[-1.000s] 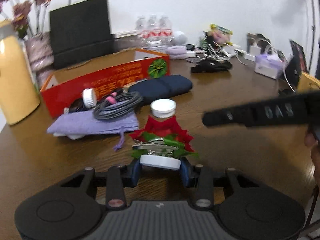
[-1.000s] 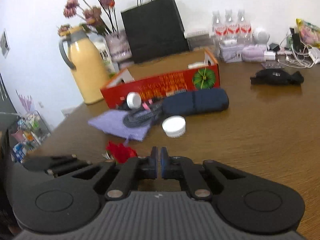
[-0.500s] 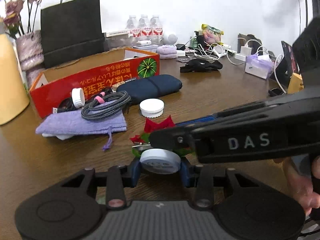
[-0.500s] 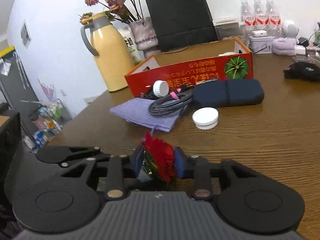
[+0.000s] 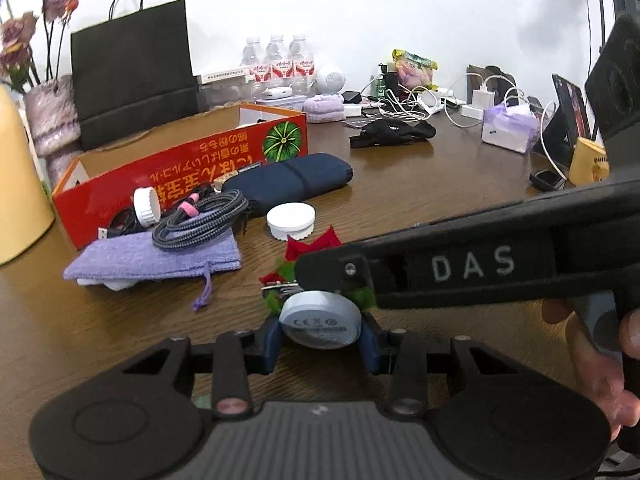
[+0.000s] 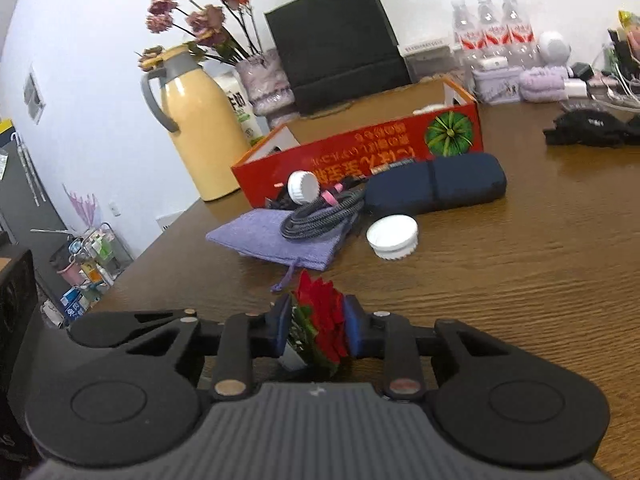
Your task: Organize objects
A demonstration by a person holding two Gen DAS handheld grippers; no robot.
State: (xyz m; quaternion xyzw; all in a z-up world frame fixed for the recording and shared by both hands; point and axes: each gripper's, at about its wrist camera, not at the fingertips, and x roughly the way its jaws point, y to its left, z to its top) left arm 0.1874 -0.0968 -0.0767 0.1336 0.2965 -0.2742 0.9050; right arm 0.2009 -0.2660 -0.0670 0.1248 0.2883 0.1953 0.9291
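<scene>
The left gripper (image 5: 320,334) was clamped on a white disc (image 5: 320,324), one blue pad against each side of its rim, the disc's printed face turned toward the camera. A red-and-green flower ornament (image 5: 316,246) with a metal clip (image 5: 280,290) sat just beyond the disc, between it and the white lid (image 5: 291,221) lying on the table (image 5: 440,200). In the left wrist view the right gripper's arm, marked "DAS", crossed from the right edge and its tip covered most of the ornament; part of the person's hand (image 5: 600,364) showed at the lower right. In the right wrist view the right gripper (image 6: 316,330) had the ornament (image 6: 322,320) between its two blue pads, the red petals filling the gap and standing above the fingertips. Its jaws were closing, and the pads appeared to be touching the petals on both sides. Whether the ornament was joined to the disc could not be told. Both grippers were held low over the near part of the table. Beyond them lay a purple pouch (image 5: 156,254) with a coiled cable (image 5: 200,220) on it, a dark blue case (image 5: 292,180) and a red box (image 5: 180,160), all well apart from the fingers.
</scene>
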